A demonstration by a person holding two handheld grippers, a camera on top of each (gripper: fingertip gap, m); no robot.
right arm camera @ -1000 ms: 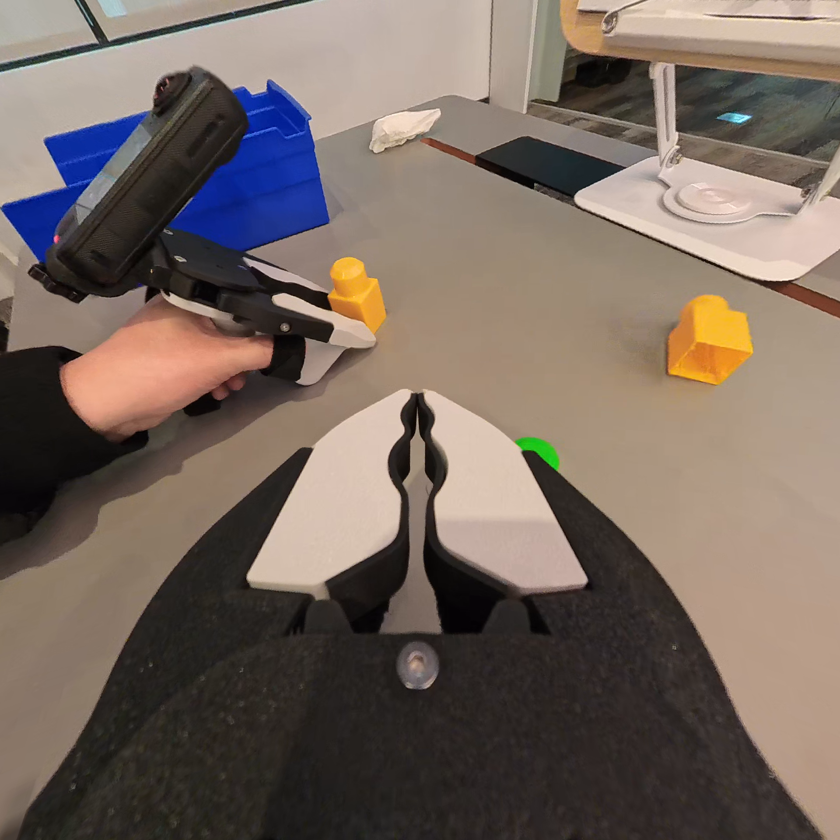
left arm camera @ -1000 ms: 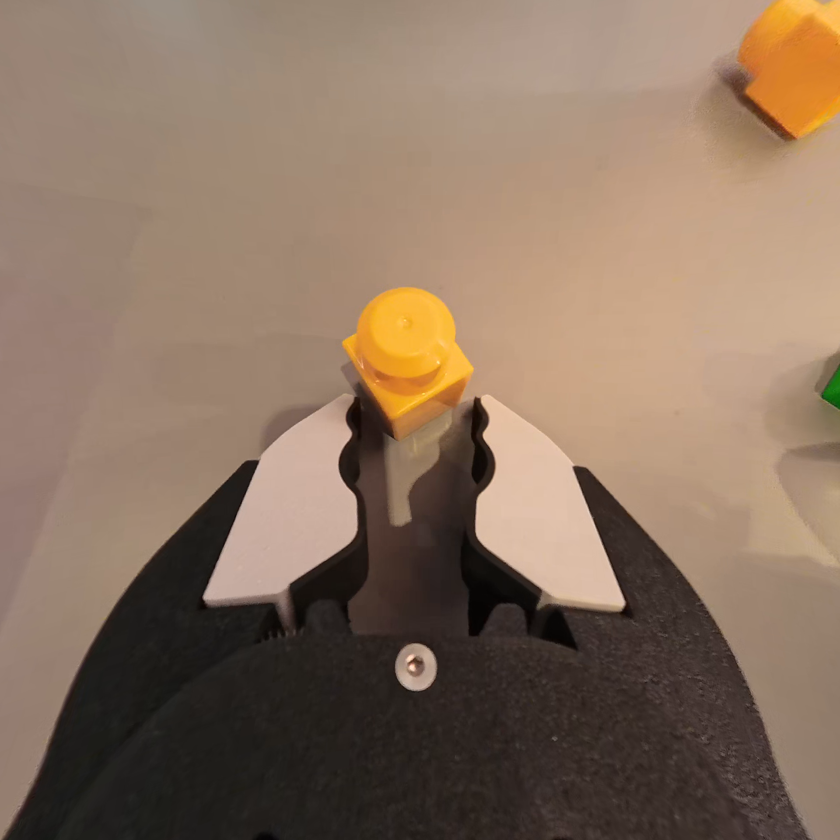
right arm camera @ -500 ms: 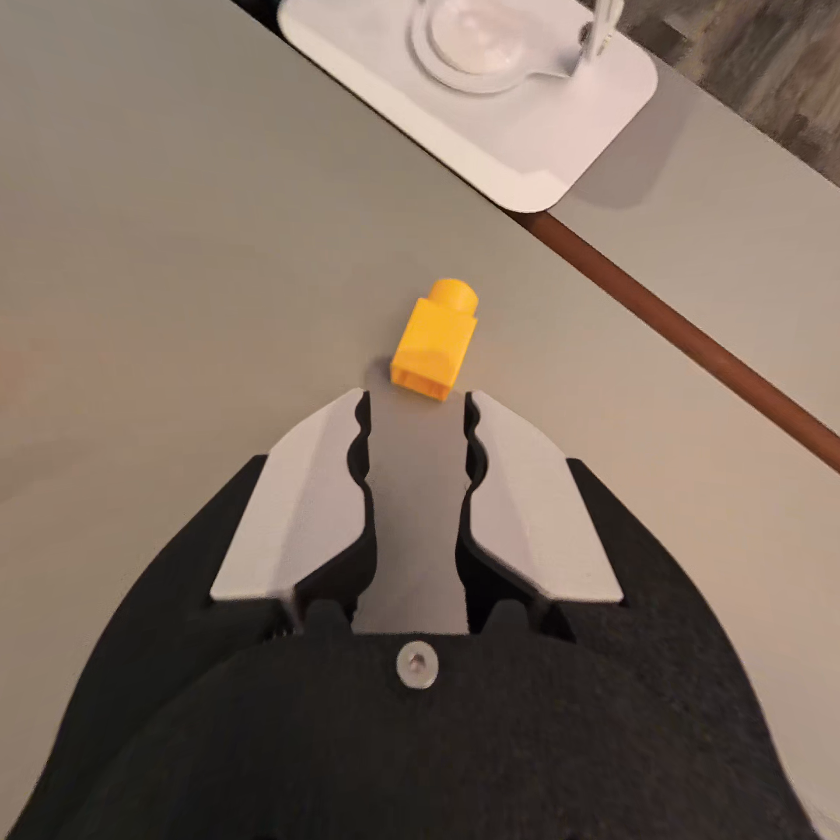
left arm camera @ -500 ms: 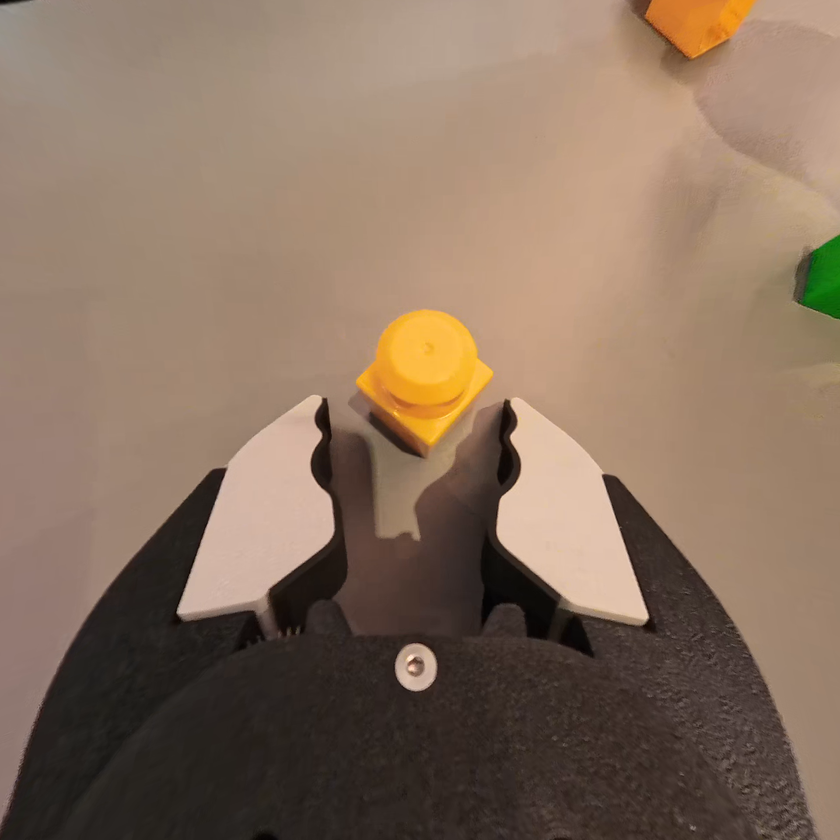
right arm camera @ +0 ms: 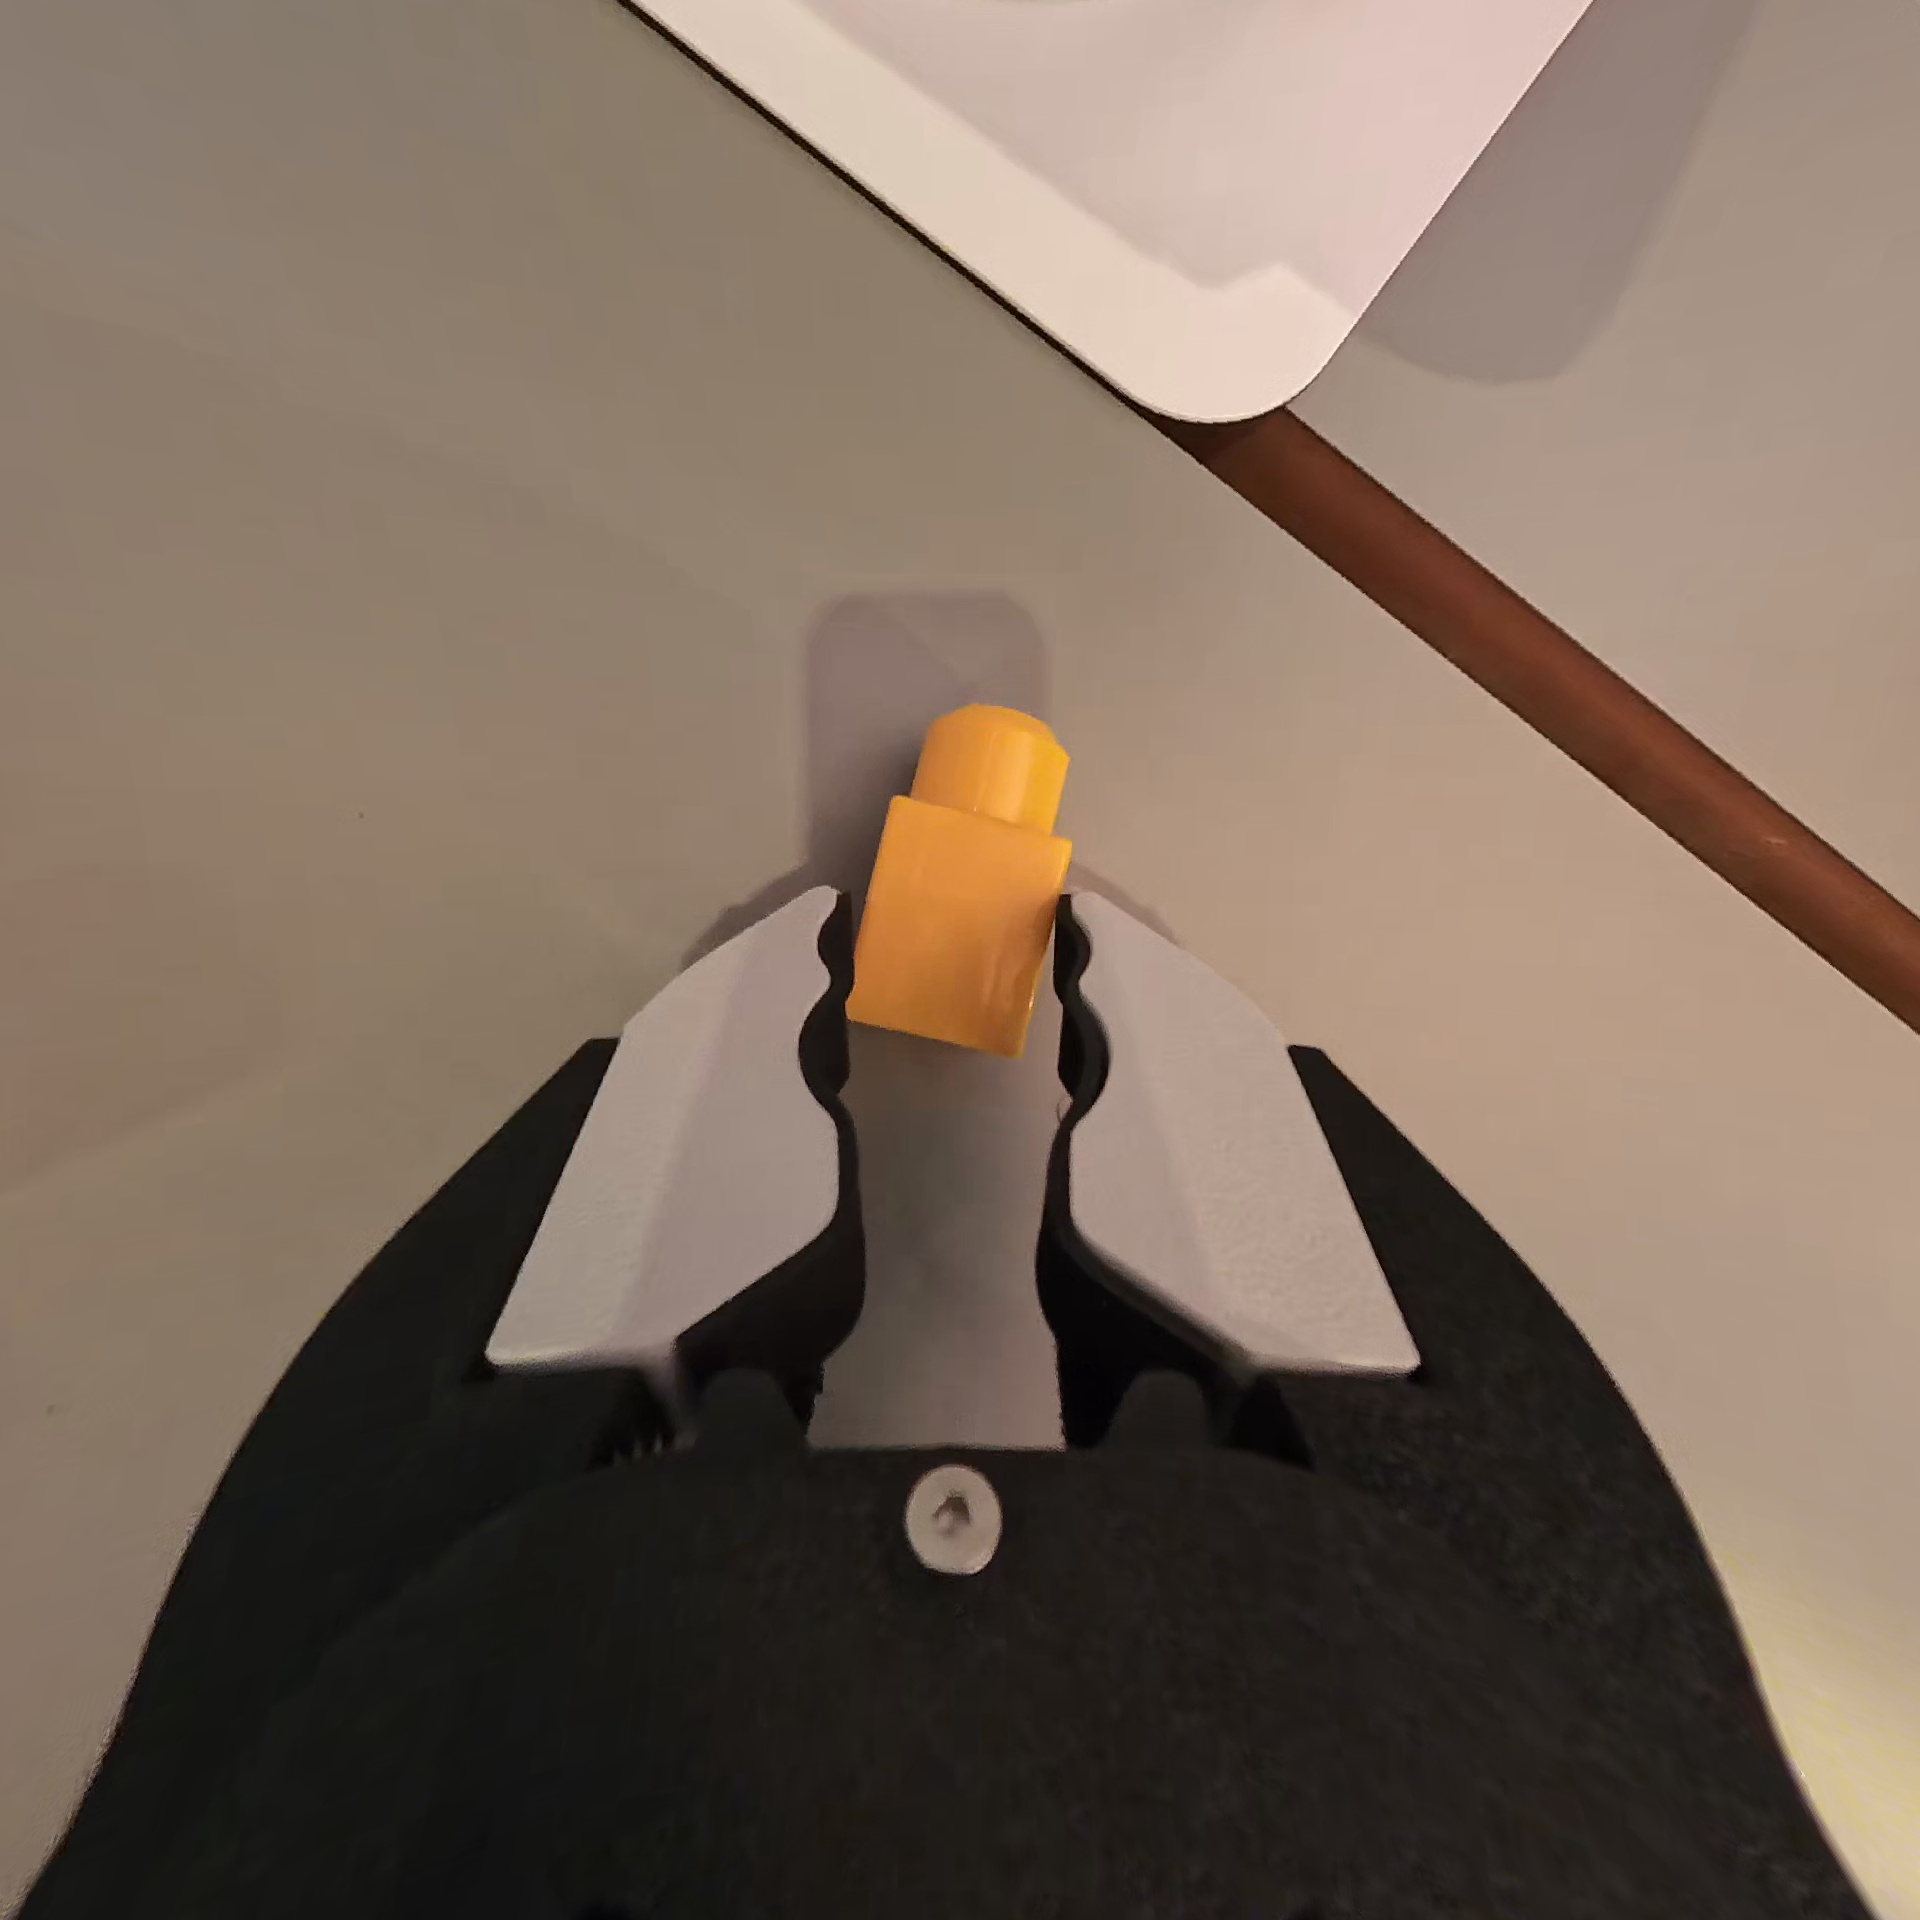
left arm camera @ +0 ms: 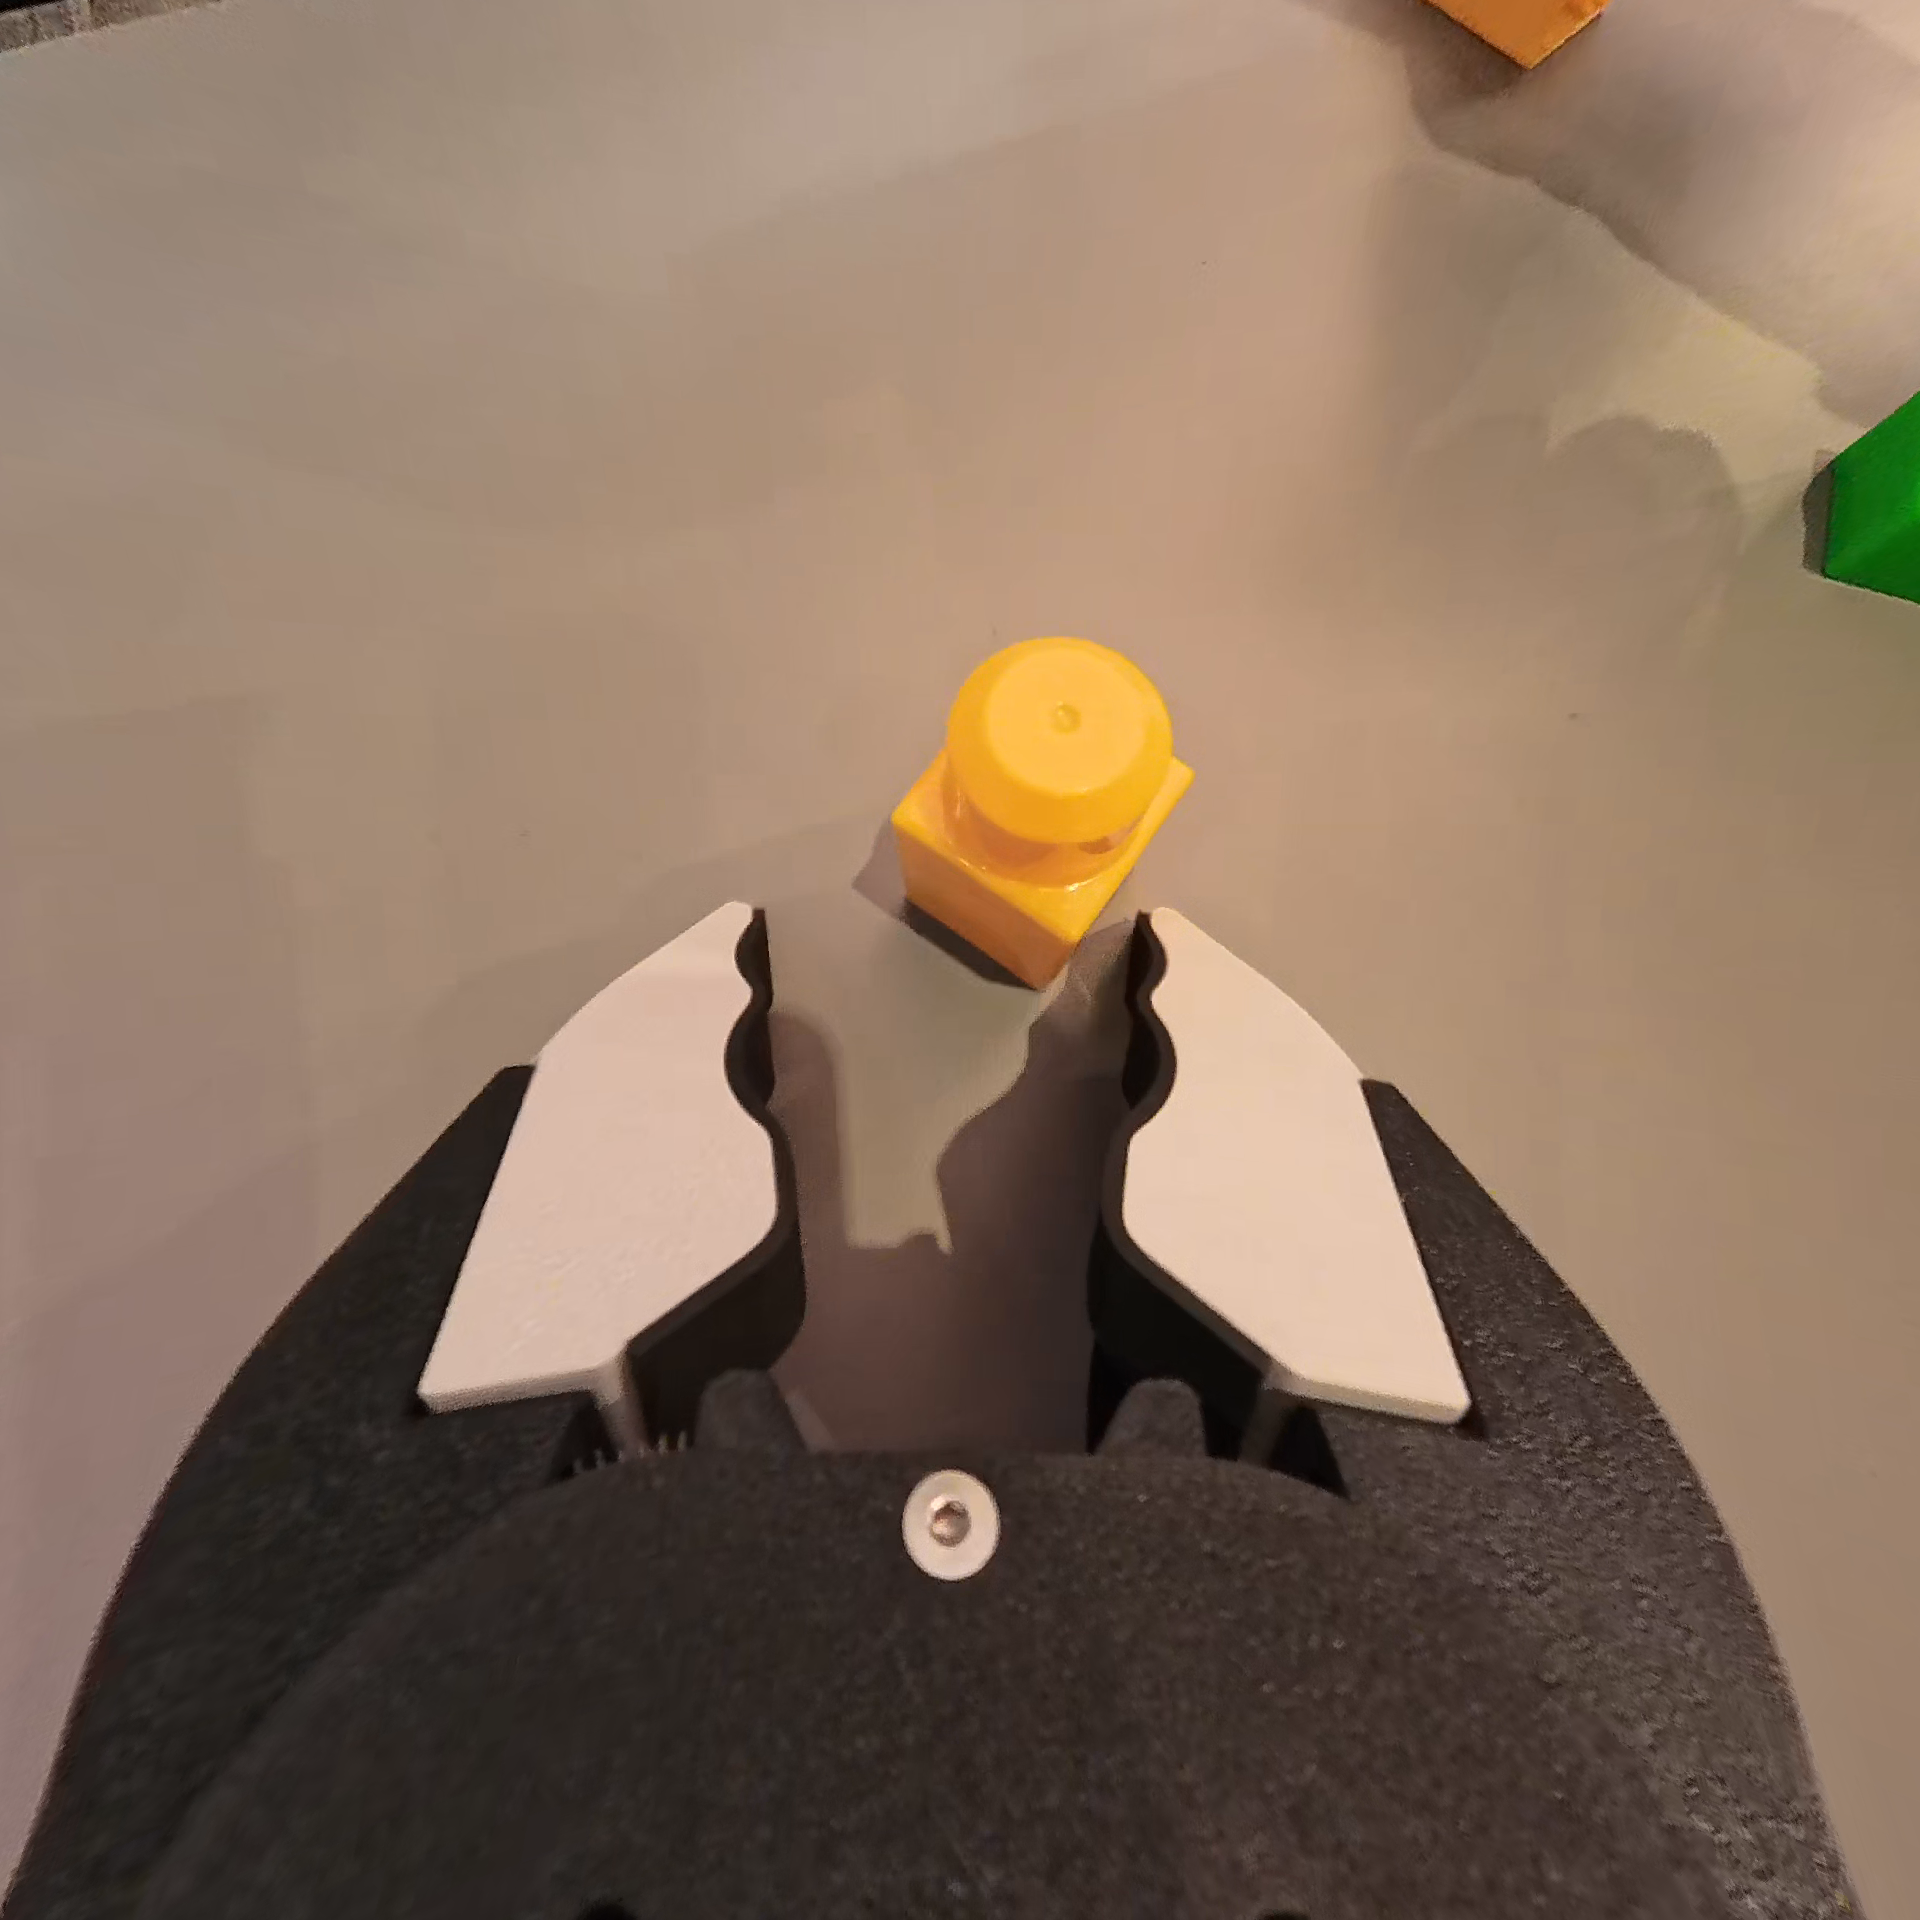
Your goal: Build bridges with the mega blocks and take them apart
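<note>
The yellow block (right arm camera: 961, 925) lying on its side now sits between the tips of my right gripper (right arm camera: 954, 940), its peg pointing away from me. Half a second ago it lay just ahead of the tips; a second ago that gripper was pressed together and looking across the whole surface. The jaws stand apart and flank the block closely, the right one about touching it, but I judge they have not clamped yet. Closing looks like the next thing, and since the block lies slightly askew between the jaws, it may twist as they bite.

The other yellow block (left arm camera: 1039, 805) stands upright on the surface (left arm camera: 520, 520) just beyond my left gripper (left arm camera: 951, 935), a little to the right of its centre line. That gripper has widened over the last second and the block is free of it, so I take this one as set down, probably as one pier of a bridge.

Farther off to the left gripper's right lies a green block (left arm camera: 1875, 520). Past my right gripper is a white stand base (right arm camera: 1143, 208) and a brown strip (right arm camera: 1558, 665).
</note>
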